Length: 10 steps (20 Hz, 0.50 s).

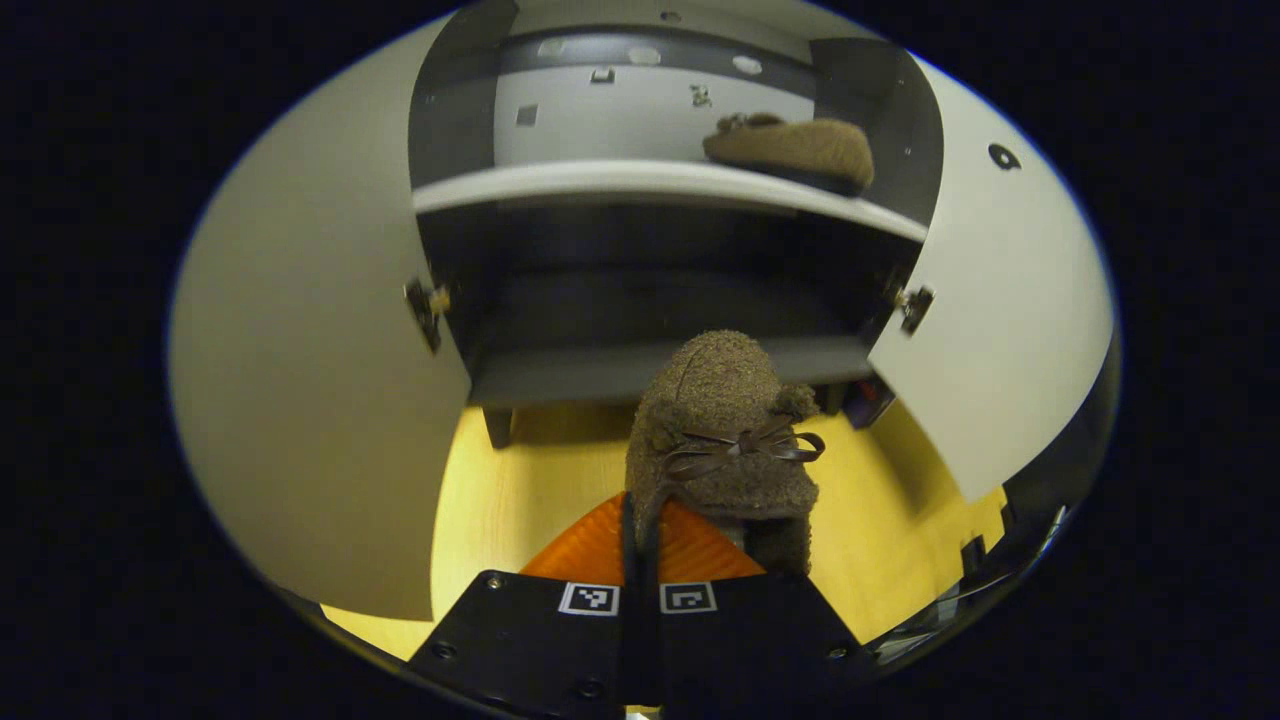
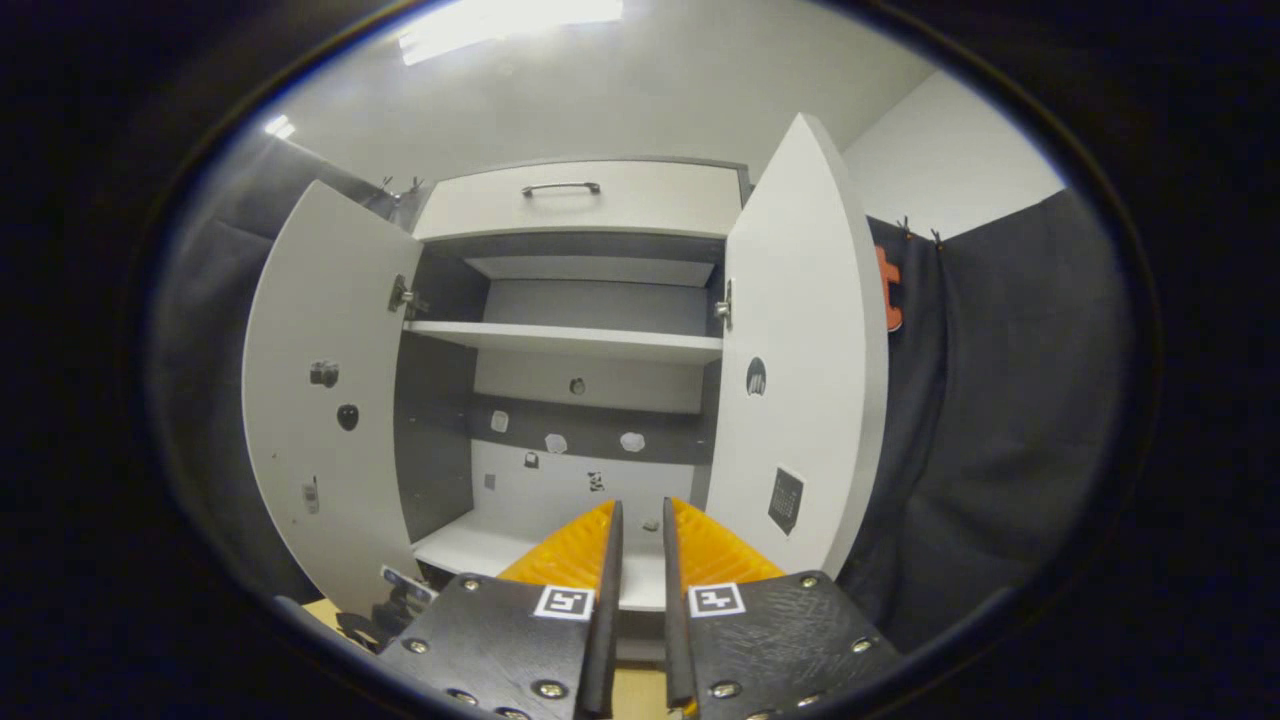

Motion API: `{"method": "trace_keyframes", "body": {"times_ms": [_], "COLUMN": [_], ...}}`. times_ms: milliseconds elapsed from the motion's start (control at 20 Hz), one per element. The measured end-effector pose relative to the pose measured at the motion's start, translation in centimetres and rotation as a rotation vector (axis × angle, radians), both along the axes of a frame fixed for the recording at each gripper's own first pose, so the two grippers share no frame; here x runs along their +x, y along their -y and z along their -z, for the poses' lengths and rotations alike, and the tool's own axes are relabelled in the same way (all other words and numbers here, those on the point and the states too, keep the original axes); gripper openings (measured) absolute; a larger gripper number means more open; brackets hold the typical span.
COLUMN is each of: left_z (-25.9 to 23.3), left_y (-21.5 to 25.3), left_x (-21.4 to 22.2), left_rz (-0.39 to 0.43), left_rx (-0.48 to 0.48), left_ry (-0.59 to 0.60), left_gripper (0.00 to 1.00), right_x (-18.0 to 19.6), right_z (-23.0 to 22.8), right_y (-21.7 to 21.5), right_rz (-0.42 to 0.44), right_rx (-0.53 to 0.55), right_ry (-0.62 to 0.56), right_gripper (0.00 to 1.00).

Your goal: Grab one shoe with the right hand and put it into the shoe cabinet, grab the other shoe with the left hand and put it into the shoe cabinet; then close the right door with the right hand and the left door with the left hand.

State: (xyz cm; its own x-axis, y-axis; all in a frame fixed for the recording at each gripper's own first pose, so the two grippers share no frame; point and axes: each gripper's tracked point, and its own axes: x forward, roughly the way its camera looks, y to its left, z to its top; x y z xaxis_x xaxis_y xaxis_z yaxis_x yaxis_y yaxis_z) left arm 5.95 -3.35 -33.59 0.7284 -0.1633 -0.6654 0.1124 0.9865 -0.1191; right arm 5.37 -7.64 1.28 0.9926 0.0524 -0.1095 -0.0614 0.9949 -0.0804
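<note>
Left gripper view: fuzzy brown bow-laced shoe (image 1: 722,440) clenched in left gripper (image 1: 640,520); right gripper (image 2: 640,540) nearly closed, empty.

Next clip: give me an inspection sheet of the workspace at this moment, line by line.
Surface: yellow wooden floor in front of the cabinet.
Job's things: shoe cabinet with both doors open; one brown shoe on the white shelf; second shoe held before the cabinet.
Clutter: nothing seen.
Grippers: left gripper shut on the second shoe; right gripper nearly closed, holding nothing.
Cables: nothing seen.
Surroundings: dark cloth wall, ceiling light.
</note>
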Motion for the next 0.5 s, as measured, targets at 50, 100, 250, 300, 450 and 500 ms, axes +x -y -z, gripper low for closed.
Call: {"method": "trace_keyframes", "body": {"times_ms": [50,100,250,300,450,500], "left_z": [-2.2,-4.2,-9.3,-10.7,-13.5,-14.0], "left_y": [0.1,0.0,-0.3,0.0,-0.7,-0.9], "left_x": [1.3,2.6,7.0,8.6,12.2,13.5], "left_rz": [0.003,0.004,-0.008,-0.01,-0.034,-0.04], "left_rx": [-0.007,-0.017,-0.067,-0.08,-0.083,-0.08], "left_ry": [0.034,0.064,0.142,0.16,0.191,0.2], "left_gripper": [0.01,0.01,0.0,0.0,0.01,0.0], "right_x": [-0.2,-0.3,-0.8,-1.0,-1.8,-1.9], "right_z": [-0.1,-0.2,-0.3,-0.4,-0.5,-0.4], "right_y": [0.1,0.2,0.9,1.2,1.7,2.0], "right_rz": [-0.001,-0.002,0.007,0.01,0.021,0.029], "right_rx": [0.002,0.005,0.0,-0.002,-0.001,-0.005], "right_ry": [0.004,0.01,0.021,0.023,0.022,0.023], "right_gripper": [0.2,0.2,0.2,0.2,0.2,0.2]}}
